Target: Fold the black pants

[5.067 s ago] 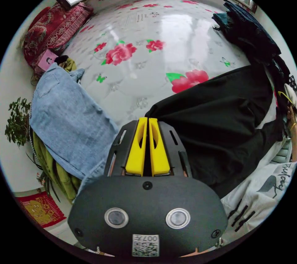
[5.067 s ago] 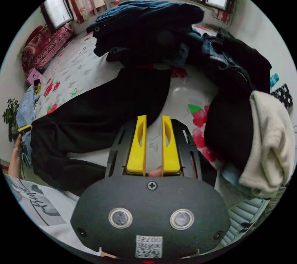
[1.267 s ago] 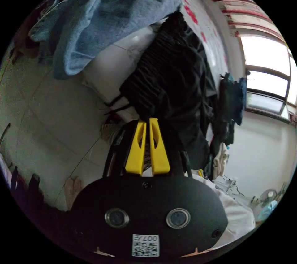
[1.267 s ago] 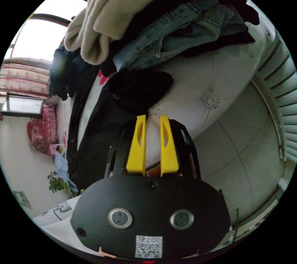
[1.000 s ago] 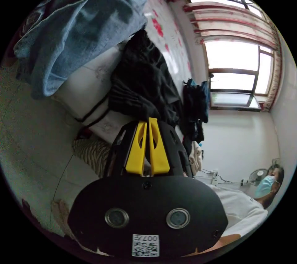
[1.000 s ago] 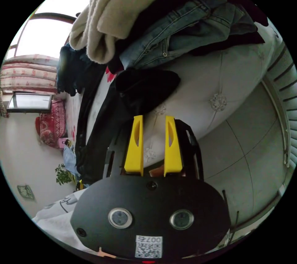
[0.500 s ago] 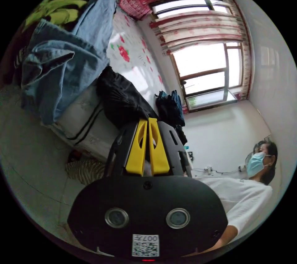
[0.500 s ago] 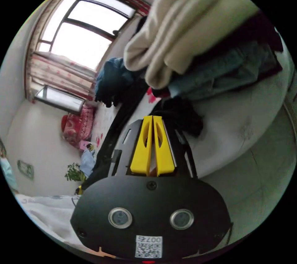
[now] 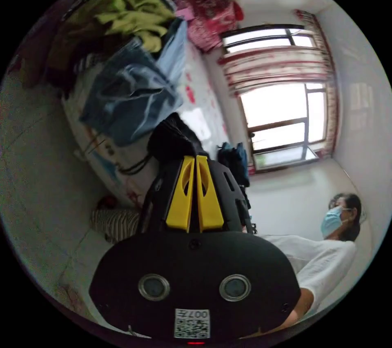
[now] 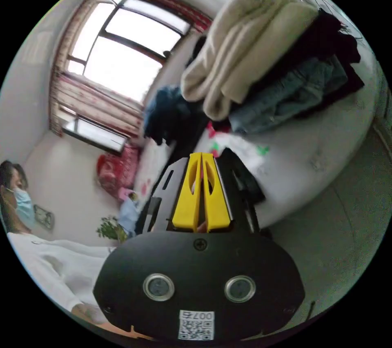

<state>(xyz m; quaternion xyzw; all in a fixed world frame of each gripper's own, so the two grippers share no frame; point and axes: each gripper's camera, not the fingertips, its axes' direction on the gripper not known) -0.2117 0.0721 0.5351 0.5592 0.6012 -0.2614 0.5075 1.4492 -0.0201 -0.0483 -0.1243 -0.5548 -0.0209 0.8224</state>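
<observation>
The black pants (image 9: 171, 140) bunch up at the bed's edge just past my left gripper (image 9: 195, 157), whose yellow jaws are shut on that bunch. In the right gripper view, my right gripper (image 10: 201, 155) has its jaws pressed together on the other end of the black pants (image 10: 241, 178). That cloth spills out to the right of the jaws, against the white mattress side (image 10: 326, 148). How much cloth sits between either pair of jaws is hidden.
Blue jeans (image 9: 130, 95) and green clothes (image 9: 122, 13) hang over the bed beside the pants. A cream garment (image 10: 253, 38), jeans (image 10: 286, 99) and dark blue clothes (image 10: 167, 115) are piled on the bed. A person in a white shirt (image 9: 322, 254) stands close. The tiled floor (image 10: 326, 250) lies below.
The right jaws, open a second ago beside the black cloth, have shut on it. The left jaws stayed shut. Both cameras have swung, bringing the windows and the person into view.
</observation>
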